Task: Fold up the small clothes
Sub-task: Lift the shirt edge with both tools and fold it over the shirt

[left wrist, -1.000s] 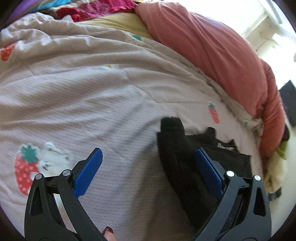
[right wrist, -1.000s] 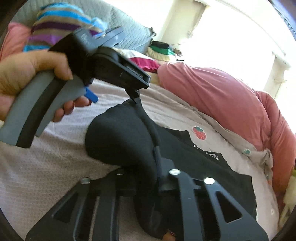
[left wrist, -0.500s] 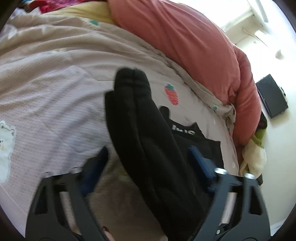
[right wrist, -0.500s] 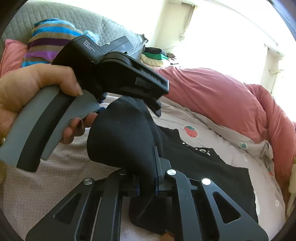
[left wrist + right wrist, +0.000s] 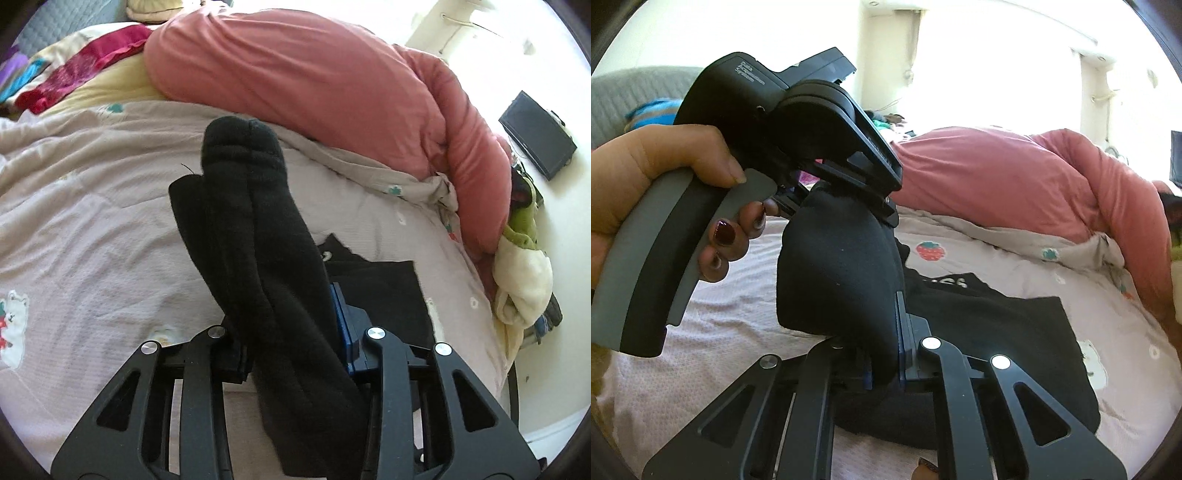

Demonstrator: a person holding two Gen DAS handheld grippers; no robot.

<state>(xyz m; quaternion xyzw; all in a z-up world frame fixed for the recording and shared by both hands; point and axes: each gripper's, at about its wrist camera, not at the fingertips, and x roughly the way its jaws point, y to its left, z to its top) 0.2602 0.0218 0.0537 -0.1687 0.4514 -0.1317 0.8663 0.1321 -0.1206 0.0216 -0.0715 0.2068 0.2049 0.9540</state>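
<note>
Both tongs are clamped on one pair of black socks: the left tongs (image 5: pixel 295 332) pinch the pair (image 5: pixel 255 236) mid-length, toes sticking up ahead, and the right tongs (image 5: pixel 886 354) squeeze a bulging fold of the same thick knit. The socks are held above the bed (image 5: pixel 92 221), over a flat black shirt (image 5: pixel 997 325). This looks like mid-fold; next, probably, double the soft, ribbed bundle and lay it down.

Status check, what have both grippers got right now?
Left gripper shut on black sock. Right gripper shut on same sock, lifted over the bedspread. Black shirt lies flat underneath. Nothing in the way.
</note>
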